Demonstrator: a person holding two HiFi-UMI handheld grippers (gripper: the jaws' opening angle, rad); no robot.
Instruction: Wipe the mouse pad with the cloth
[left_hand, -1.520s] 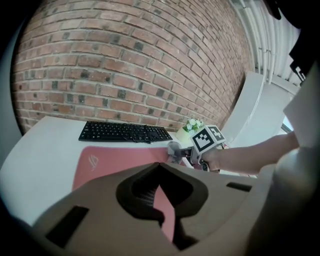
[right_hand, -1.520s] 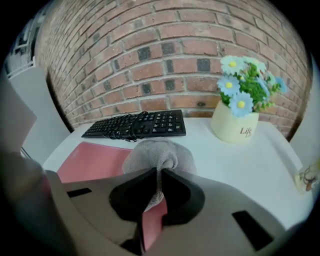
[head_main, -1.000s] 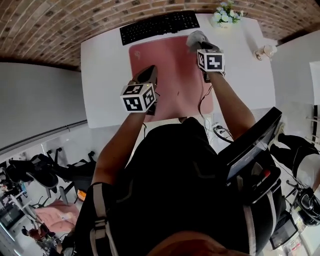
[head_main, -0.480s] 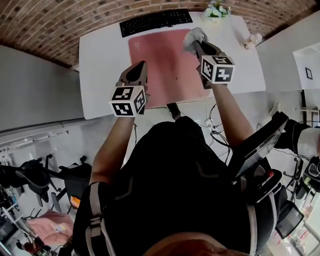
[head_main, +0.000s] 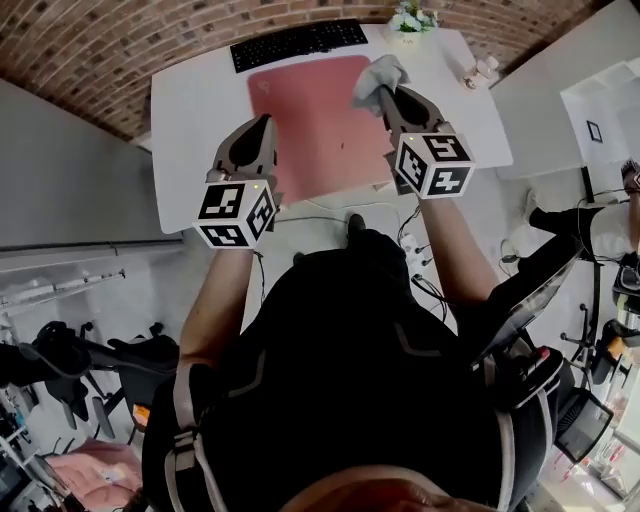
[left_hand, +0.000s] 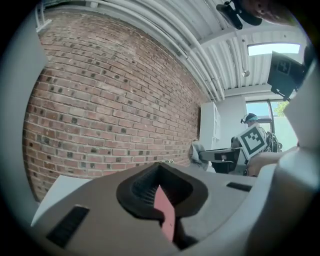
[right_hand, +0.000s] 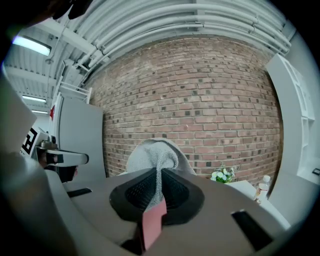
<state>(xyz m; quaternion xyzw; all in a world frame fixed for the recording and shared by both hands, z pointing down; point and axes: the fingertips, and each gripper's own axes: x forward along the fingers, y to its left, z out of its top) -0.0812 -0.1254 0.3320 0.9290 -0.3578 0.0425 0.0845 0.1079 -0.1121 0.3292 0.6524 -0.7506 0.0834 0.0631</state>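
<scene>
The pink mouse pad (head_main: 310, 115) lies on the white desk (head_main: 195, 130), below the black keyboard (head_main: 297, 40). My right gripper (head_main: 383, 95) hangs above the pad's right edge, shut on a grey cloth (head_main: 378, 75) that bunches out past the jaws. In the right gripper view the cloth (right_hand: 156, 157) rises from between the closed jaws of the right gripper (right_hand: 159, 192). My left gripper (head_main: 262, 130) hovers over the pad's left edge, shut with nothing held. In its own view the left gripper (left_hand: 160, 187) shows only a pink sliver of pad through the jaw slit.
A small pot of white flowers (head_main: 408, 18) and a small bottle (head_main: 480, 68) stand at the desk's far right. Cables (head_main: 420, 270) hang below the near edge. An office chair (head_main: 530, 290) stands to my right. A brick wall (right_hand: 200, 100) runs behind the desk.
Both grippers have risen toward the head camera, away from the desk, and the right one carries the cloth up with it. The desk now looks smaller and farther.
</scene>
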